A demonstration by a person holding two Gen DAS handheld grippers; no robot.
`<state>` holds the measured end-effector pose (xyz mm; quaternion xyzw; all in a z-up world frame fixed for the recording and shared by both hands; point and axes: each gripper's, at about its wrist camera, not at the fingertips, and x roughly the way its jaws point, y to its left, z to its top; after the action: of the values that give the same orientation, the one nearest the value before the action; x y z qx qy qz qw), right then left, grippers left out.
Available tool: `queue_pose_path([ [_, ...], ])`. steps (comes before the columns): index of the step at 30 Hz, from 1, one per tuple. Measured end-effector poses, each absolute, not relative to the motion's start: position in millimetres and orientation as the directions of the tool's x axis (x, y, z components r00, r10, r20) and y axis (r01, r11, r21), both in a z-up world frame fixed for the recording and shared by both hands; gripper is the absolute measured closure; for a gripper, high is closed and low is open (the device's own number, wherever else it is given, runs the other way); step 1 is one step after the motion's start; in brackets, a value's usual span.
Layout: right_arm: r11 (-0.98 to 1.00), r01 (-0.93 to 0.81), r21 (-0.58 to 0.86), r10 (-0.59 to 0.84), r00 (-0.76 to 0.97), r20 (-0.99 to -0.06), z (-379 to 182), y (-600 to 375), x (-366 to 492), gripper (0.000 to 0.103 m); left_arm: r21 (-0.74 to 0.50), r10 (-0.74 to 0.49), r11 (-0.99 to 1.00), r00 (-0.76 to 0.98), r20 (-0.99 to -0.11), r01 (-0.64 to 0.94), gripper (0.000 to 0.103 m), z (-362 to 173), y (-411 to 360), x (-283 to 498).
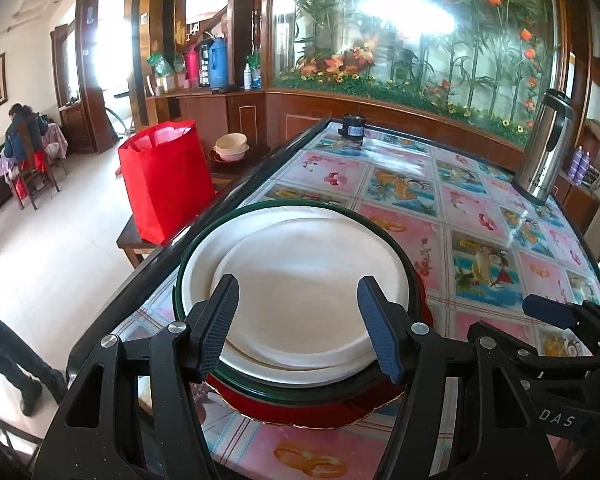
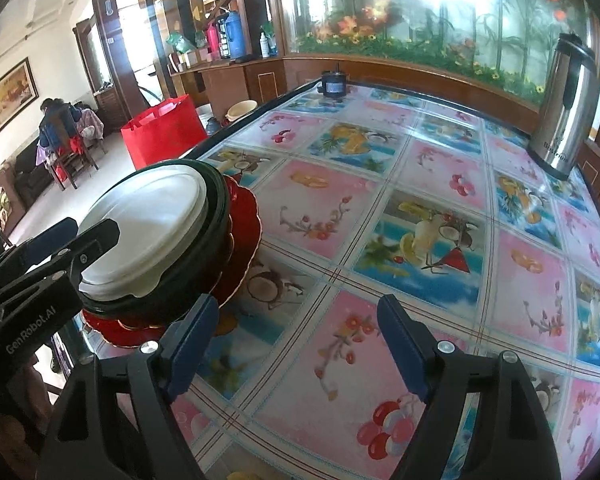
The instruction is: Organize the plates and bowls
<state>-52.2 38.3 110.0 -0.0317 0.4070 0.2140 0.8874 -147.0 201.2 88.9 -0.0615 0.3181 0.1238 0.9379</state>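
A stack of dishes stands near the table's left edge: white plates [image 1: 300, 248] lie in a dark green-rimmed dish [image 1: 198, 240], which rests on red gold-edged scalloped plates [image 1: 320, 412]. My left gripper [image 1: 298, 280] hovers open over the near side of the white plates, its pads not pressing on anything. In the right wrist view the same stack [image 2: 148, 216] sits at the left, with the left gripper [image 2: 92, 226] above it. My right gripper [image 2: 298, 300] is open over the bare patterned tablecloth [image 2: 340, 360], to the right of the stack, with nothing between its fingers.
A steel thermos jug [image 1: 544, 148] stands at the table's far right. A small black device [image 1: 352, 128] sits at the far edge. Left of the table are a red bag [image 1: 164, 176] on a bench and cream bowls [image 1: 231, 146]. A person's leg [image 1: 16, 360] is close by.
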Motion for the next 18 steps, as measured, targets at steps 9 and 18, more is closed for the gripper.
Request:
queue_pose_path([
  [9,0.904,-0.413,0.113,0.360,0.589,-0.724,111.2,40.5,-53.7,0.021,-0.006,0.216,0.961,0.769,-0.602,-0.276,0.029,90.7,199.0,-149.5],
  [18,0.901,-0.415,0.125,0.367,0.574,-0.732,105.8,43.3,-51.5,0.021,0.009,0.230,0.959,0.761,-0.607,-0.283,0.026,90.9,202.5,-147.8],
])
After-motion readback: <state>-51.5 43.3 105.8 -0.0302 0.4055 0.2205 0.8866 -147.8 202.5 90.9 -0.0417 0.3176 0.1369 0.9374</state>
